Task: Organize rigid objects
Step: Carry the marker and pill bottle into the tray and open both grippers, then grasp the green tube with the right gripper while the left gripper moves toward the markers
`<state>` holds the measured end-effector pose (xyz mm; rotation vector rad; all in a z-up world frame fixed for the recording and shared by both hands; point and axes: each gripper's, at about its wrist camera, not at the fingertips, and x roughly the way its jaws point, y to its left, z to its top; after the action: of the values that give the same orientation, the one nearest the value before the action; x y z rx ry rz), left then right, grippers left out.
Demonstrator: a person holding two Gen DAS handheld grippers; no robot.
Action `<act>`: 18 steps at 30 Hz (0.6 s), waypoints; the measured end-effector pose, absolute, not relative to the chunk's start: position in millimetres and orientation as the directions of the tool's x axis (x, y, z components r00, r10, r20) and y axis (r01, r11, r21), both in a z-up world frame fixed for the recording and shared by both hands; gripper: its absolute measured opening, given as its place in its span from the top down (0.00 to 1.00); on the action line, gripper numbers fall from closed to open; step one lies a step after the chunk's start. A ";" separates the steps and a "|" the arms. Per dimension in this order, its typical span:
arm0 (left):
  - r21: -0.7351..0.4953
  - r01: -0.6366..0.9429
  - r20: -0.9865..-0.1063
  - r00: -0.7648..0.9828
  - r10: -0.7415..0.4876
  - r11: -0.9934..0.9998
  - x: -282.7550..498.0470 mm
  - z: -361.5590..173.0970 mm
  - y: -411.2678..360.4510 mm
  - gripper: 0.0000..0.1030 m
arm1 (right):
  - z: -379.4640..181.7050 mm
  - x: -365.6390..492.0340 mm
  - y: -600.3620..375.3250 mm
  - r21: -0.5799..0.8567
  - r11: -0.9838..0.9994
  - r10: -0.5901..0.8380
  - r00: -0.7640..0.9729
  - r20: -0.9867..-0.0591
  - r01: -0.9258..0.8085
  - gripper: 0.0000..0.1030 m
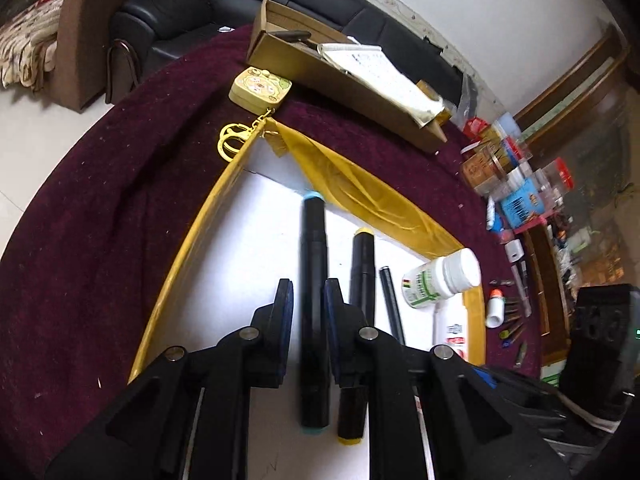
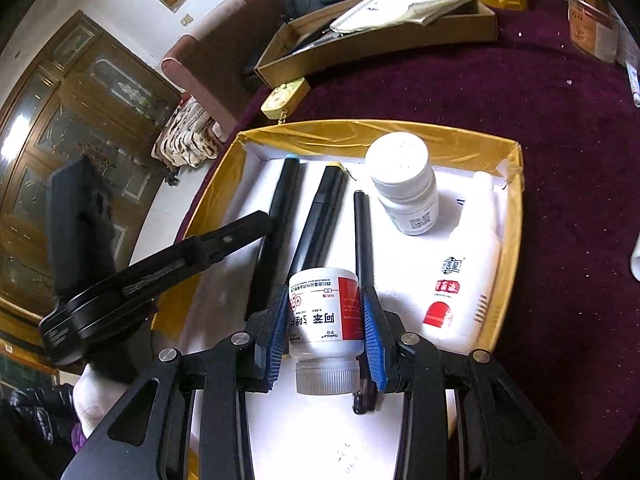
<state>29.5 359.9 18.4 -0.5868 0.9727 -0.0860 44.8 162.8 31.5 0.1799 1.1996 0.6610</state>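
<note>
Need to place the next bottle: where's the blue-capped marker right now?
In the left wrist view, the blue-capped marker lies in the gold tray between the left hand-held gripper's fingers, with the yellow-capped marker just right of it.

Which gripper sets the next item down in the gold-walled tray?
Right. The right gripper is shut on the white red-labelled pill bottle above the gold-walled tray. The left gripper only straddles the blue-capped black marker.

Both hand-held grippers (image 1: 308, 300) (image 2: 326, 320) narrowly parted
</note>
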 end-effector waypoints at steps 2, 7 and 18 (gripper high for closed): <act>-0.527 -0.190 -0.735 0.591 -0.332 0.829 22.2 23.9 364.1 0.83 | 29.0 47.9 166.1 0.461 0.804 0.556 0.201 -0.806 -0.376 0.69; -0.564 -0.177 -0.690 0.637 -0.343 0.806 -3.7 39.6 368.7 0.67 | 24.2 53.7 170.8 0.453 0.816 0.544 0.214 -0.811 -0.358 0.69; -0.621 -0.161 -0.607 0.718 -0.341 0.767 -59.7 71.5 355.7 0.43 | 52.2 35.6 132.7 0.509 0.776 0.617 0.277 -0.737 -0.373 0.67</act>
<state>-59.7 355.7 71.5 -0.7077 0.7791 -0.1088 35.6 132.7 52.2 0.2559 1.1053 0.6744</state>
